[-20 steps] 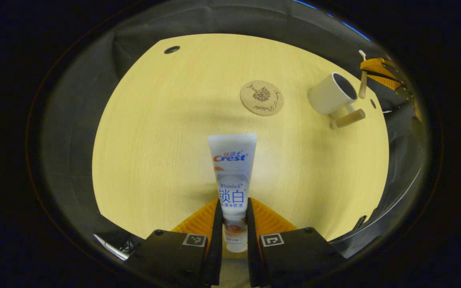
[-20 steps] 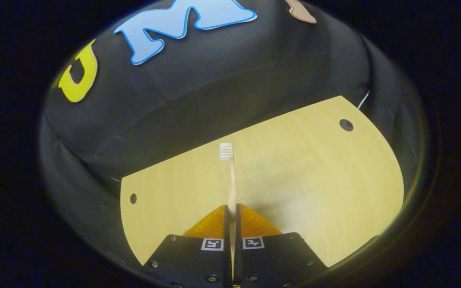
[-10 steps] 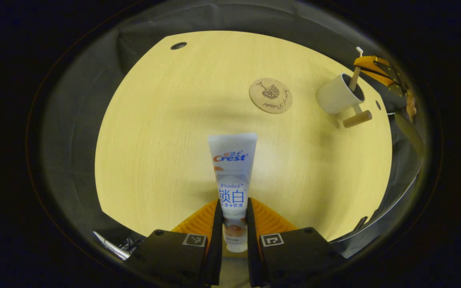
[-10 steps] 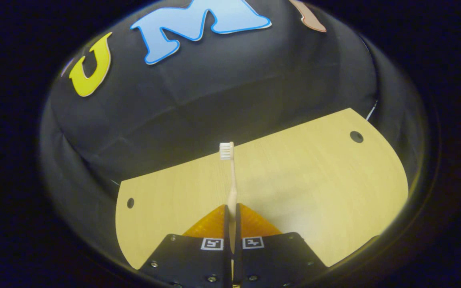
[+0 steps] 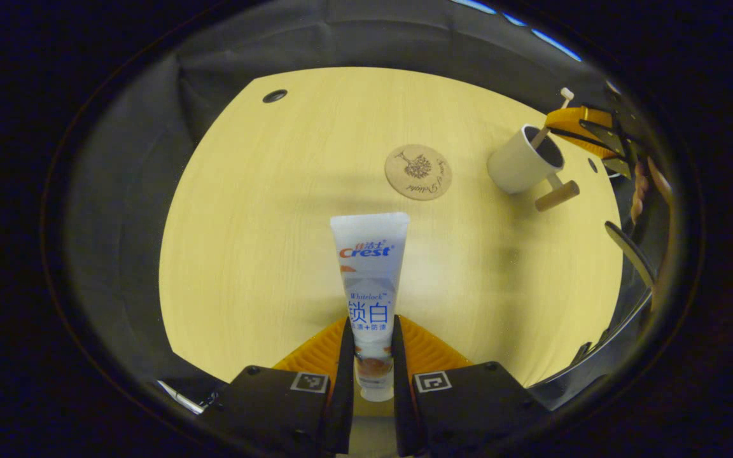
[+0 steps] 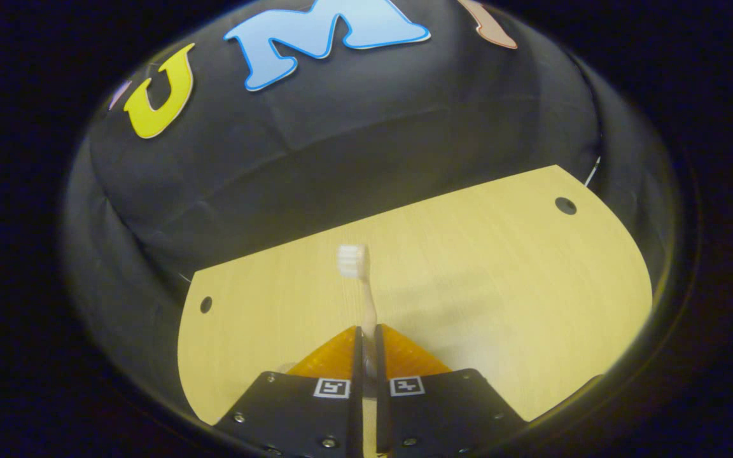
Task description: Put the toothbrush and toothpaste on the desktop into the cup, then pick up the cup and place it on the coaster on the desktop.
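Observation:
In the left gripper view my left gripper (image 5: 369, 340) is shut on the white toothpaste tube (image 5: 370, 267), which points out over the desk. Far right stands the white cup (image 5: 518, 166) with a wooden handle (image 5: 556, 195). The toothbrush (image 5: 543, 130) leans in the cup, head up. The right gripper (image 5: 570, 124) is just behind the cup's rim. The round cork coaster (image 5: 417, 172) lies left of the cup. In the right gripper view my right gripper (image 6: 366, 340) is shut on the toothbrush (image 6: 366, 299), whose blurred head tilts slightly left.
The wooden desktop (image 5: 265, 222) has cable holes near its far edge (image 5: 274, 96) and, in the right gripper view, at both corners (image 6: 565, 205) (image 6: 205, 304). A hand (image 5: 643, 184) shows at the right rim. Black cloth walls surround the desk.
The toothbrush went from beside the cup's rim down into the cup, still held by the right gripper. Its head now looks blurred and tilted. The left gripper holds the toothpaste steady.

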`<state>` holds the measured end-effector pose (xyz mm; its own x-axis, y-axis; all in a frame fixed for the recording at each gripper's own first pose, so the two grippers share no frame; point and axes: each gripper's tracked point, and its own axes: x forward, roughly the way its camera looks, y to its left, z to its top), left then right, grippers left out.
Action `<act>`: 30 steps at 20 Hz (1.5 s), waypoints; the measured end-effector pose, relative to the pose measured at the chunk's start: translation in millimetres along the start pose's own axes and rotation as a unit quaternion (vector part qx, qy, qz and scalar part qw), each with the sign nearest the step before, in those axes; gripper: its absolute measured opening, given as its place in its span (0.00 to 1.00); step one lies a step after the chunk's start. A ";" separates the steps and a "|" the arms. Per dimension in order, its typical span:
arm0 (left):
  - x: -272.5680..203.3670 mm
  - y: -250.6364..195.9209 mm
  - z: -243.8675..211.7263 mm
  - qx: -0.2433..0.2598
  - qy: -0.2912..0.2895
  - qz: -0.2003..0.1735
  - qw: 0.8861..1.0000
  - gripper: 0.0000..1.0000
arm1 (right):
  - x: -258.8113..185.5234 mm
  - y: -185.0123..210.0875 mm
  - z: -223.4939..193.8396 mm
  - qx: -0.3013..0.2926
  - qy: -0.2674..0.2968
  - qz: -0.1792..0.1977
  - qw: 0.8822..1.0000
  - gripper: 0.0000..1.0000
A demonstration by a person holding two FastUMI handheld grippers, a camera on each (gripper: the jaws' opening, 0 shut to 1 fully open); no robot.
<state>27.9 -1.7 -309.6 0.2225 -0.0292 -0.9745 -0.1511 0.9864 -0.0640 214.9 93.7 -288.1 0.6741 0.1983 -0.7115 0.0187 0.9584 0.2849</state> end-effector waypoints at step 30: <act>-27.3 -205.7 262.4 0.082 -0.167 -0.112 0.976 0.34 | -112.0 -169.5 -67.1 0.088 0.037 -0.068 0.993 0.19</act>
<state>305.6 -161.5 -213.3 0.5375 -0.2205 -0.8139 0.0885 0.9746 -0.2056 86.7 -77.2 -299.8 0.6008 0.0893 -0.7944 0.2399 0.9278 0.2857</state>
